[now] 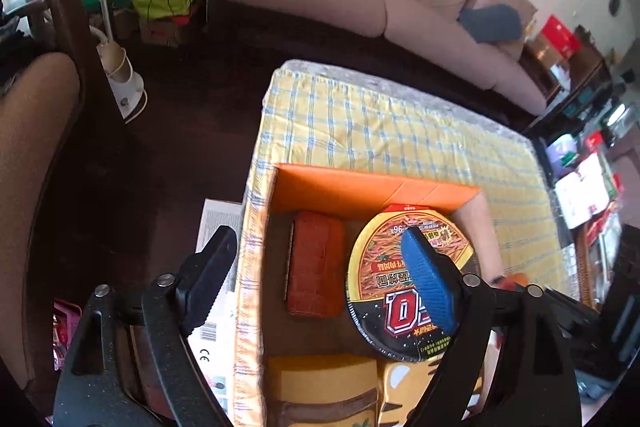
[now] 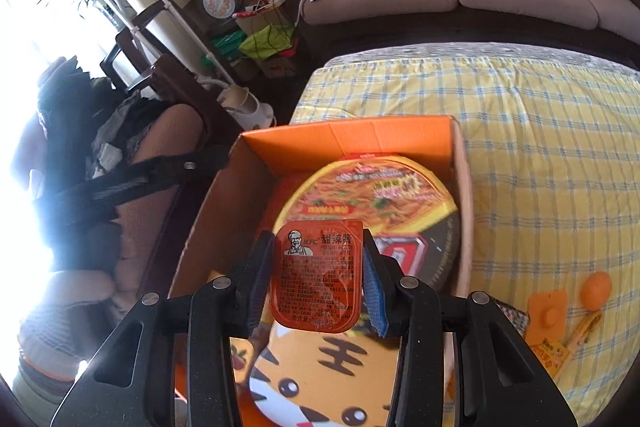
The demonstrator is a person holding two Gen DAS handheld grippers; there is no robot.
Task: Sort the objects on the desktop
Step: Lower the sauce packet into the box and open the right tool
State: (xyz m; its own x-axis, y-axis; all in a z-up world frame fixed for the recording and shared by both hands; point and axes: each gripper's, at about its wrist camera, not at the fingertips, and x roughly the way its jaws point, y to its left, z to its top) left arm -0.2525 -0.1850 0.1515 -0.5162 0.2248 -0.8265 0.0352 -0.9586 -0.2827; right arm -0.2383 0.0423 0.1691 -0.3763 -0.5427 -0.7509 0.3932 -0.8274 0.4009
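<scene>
1. Your right gripper clamps a red KFC sauce tub between its pads, above the open orange cardboard box.
2. Your left gripper stands wide open with nothing between its pads; one finger hangs outside the box wall, the blue-padded one over the noodle bowl.
3. Only the left wrist view shows the red-brown rectangular packet lying flat in the box beside the noodle bowl.
4. Only the right wrist view shows the items outside the box on the yellow checked tablecloth: an orange ball, an orange flat piece and a small printed sachet.
5. Both views show the tiger-print package in the near end of the box.
</scene>
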